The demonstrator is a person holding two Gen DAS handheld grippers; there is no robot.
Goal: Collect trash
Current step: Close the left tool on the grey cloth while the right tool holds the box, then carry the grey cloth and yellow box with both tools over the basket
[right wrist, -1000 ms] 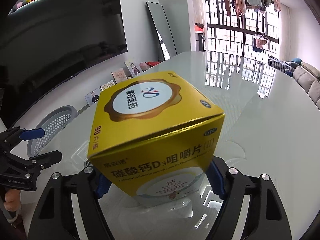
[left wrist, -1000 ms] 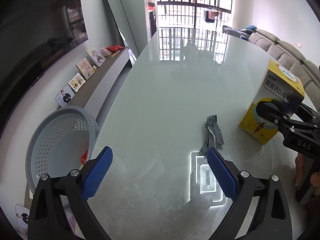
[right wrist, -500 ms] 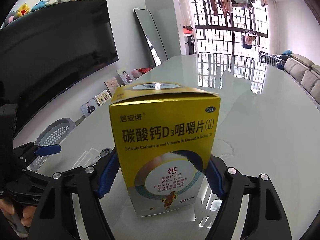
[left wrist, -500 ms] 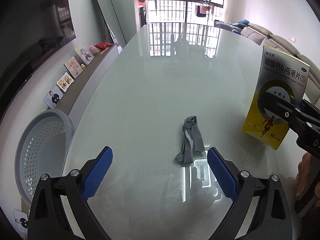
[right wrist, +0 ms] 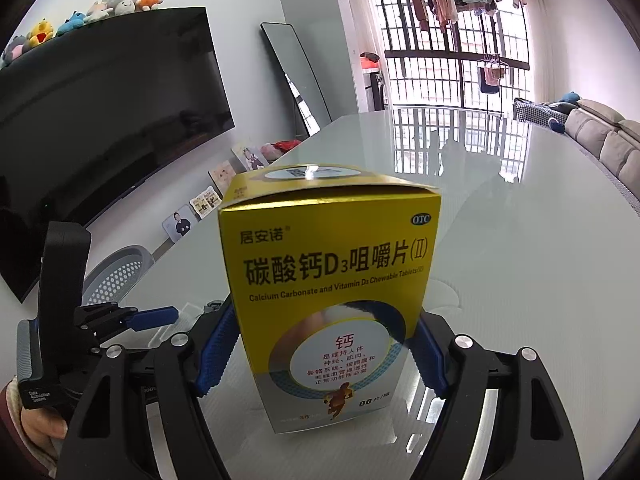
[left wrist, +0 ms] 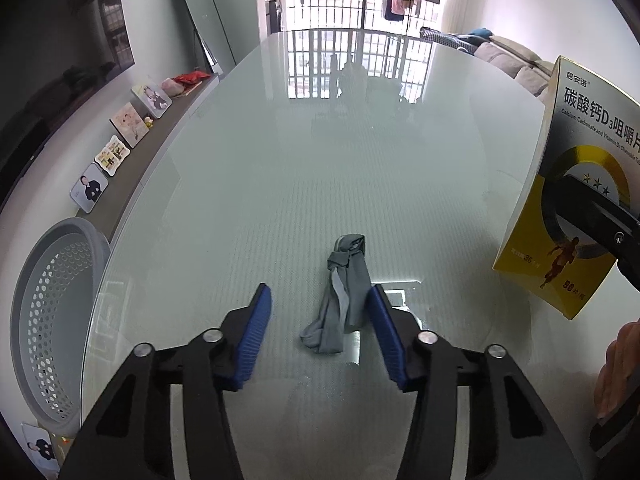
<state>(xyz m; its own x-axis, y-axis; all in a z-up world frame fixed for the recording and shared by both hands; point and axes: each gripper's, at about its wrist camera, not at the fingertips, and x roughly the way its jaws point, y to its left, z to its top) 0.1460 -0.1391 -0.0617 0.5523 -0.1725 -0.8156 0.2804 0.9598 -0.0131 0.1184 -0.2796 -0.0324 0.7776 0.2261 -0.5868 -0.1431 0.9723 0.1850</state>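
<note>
A knotted grey cloth (left wrist: 345, 296) lies on the glass table (left wrist: 340, 152). My left gripper (left wrist: 320, 334) is open, low over the table, its blue pads either side of the cloth's near end without gripping it. My right gripper (right wrist: 320, 350) is shut on a yellow calcium tablet box (right wrist: 332, 280) and holds it upright above the table; the box also shows at the right edge of the left wrist view (left wrist: 576, 200). A grey perforated basket (left wrist: 52, 320) stands on the floor left of the table.
Framed photos (left wrist: 128, 120) lean along a low shelf on the left under a dark TV (right wrist: 100, 112). A mirror (right wrist: 296, 80) leans on the wall. A sofa (right wrist: 604, 132) runs along the right. Barred windows lie beyond the table's far end.
My left gripper has moved forward and lower so the grey cloth now lies between its pads, and its jaws have narrowed. The right gripper has tipped the box upright and raised it.
</note>
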